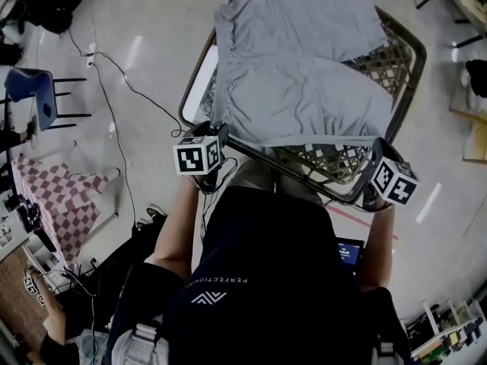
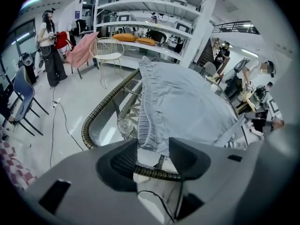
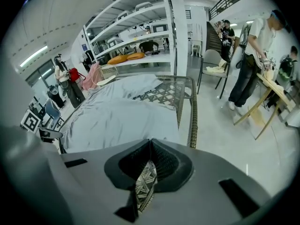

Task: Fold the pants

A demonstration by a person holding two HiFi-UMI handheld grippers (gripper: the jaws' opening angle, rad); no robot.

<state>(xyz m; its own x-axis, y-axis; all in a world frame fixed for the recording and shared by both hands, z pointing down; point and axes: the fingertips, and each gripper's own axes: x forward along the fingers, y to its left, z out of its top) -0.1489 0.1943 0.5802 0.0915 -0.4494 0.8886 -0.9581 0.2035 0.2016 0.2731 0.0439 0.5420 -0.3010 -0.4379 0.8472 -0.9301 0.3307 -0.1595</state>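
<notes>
Grey pants [image 1: 297, 74] lay spread on the wicker-rimmed table [image 1: 417, 55]. Left gripper [image 2: 152, 156] had its jaws wide apart at the waistband corner, gripping nothing. Right gripper [image 3: 150, 146] was closed and empty over the table edge.

I held the left gripper [image 2: 152, 156] steeply down, jaws apart, pads pressing nothing. Right gripper [image 3: 150, 146] angled down too, jaws together, empty. Left forearm [image 1: 176, 230] and right forearm [image 1: 378, 242] reached forward.

Table [image 1: 392, 55] top mostly hidden under pants [image 1: 297, 82], far rim out of view
</notes>
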